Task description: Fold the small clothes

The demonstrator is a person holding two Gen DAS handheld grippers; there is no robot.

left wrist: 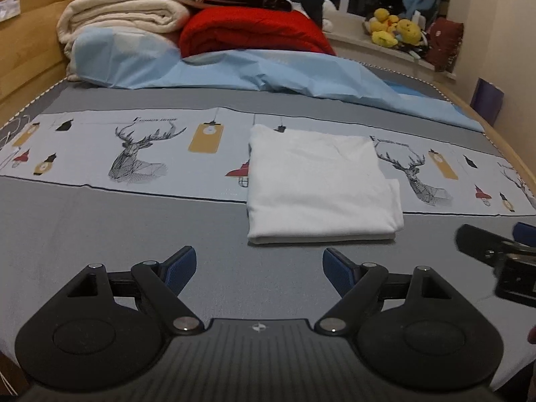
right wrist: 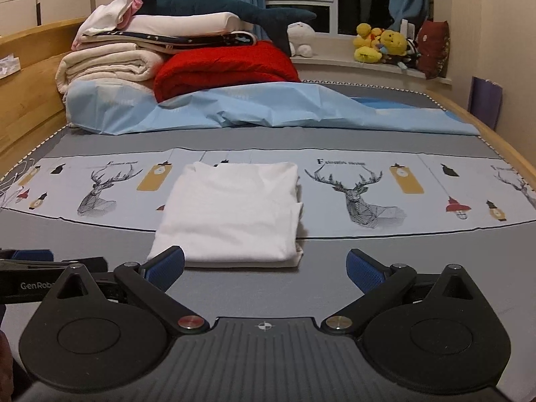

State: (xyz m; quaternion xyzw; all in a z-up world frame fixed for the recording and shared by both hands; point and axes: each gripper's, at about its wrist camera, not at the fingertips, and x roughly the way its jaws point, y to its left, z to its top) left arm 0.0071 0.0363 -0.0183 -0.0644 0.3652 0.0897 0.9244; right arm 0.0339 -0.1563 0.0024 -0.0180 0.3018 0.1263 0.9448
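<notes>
A white garment (left wrist: 318, 184) lies folded into a neat rectangle on the bed, across the printed deer band and the grey sheet (left wrist: 100, 227). In the right wrist view the white garment (right wrist: 234, 211) sits just ahead and left of centre. My left gripper (left wrist: 259, 264) is open over the grey sheet, short of the garment's near edge, nothing between its blue pads. My right gripper (right wrist: 266, 268) is open too, its left blue pad (right wrist: 167, 264) overlapping the garment's near corner in the picture. Each gripper shows at the edge of the other's view.
Folded blankets (right wrist: 110, 63), a red quilt (right wrist: 227, 67) and a plush shark (right wrist: 217, 6) are stacked at the head of the bed on a light blue cover (right wrist: 268, 107). A wooden bed frame (right wrist: 26, 77) runs along the left. Yellow plush toys (right wrist: 382, 45) sit on the windowsill.
</notes>
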